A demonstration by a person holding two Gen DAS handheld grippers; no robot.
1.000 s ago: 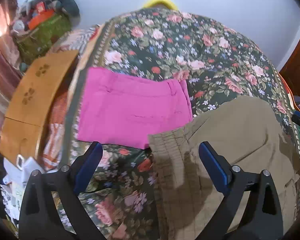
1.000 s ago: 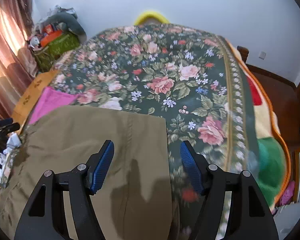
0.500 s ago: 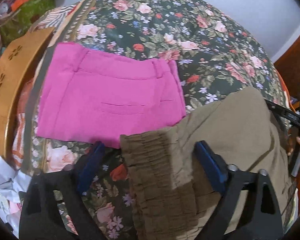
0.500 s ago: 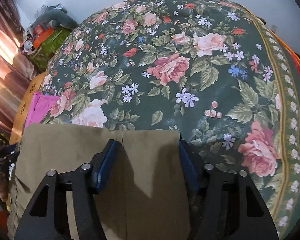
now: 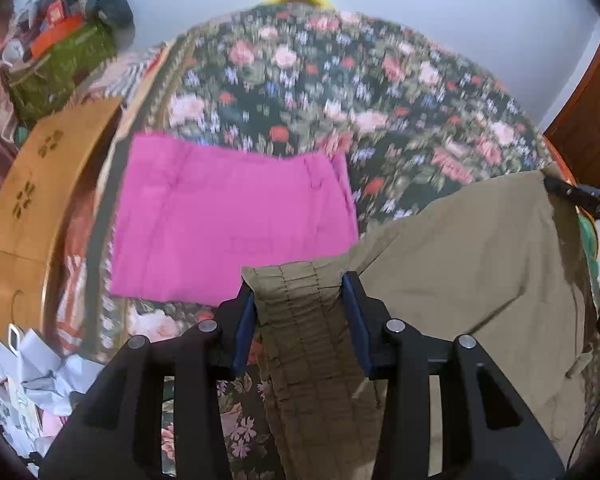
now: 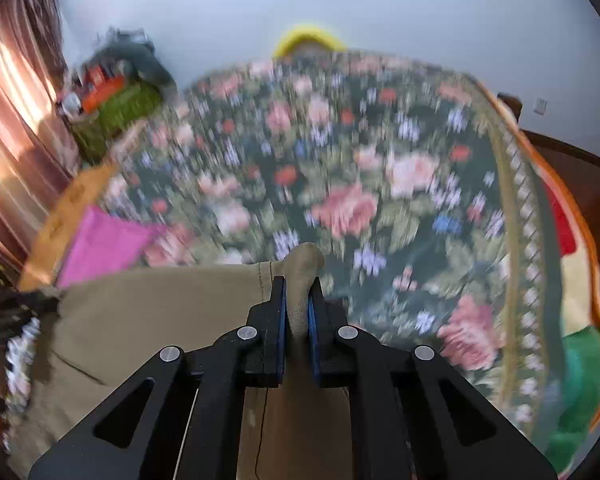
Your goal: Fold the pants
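Olive-brown pants lie on a floral bedspread. My left gripper is shut on the pants' ribbed elastic waistband and holds it raised off the bed. My right gripper is shut on a bunched corner of the same pants, also raised; the rest of the cloth hangs back to the lower left. The right gripper also shows at the far right edge of the left wrist view.
Folded pink pants lie on the bed just beyond the left gripper, also in the right wrist view. A wooden board stands at the bed's left. Clutter and a green bag sit at the far left. A yellow object lies at the bed's far end.
Both grippers were open over the pants; they have closed on the cloth, the left on the waistband, the right on the far corner, and lifted it. Both views now blur with motion.
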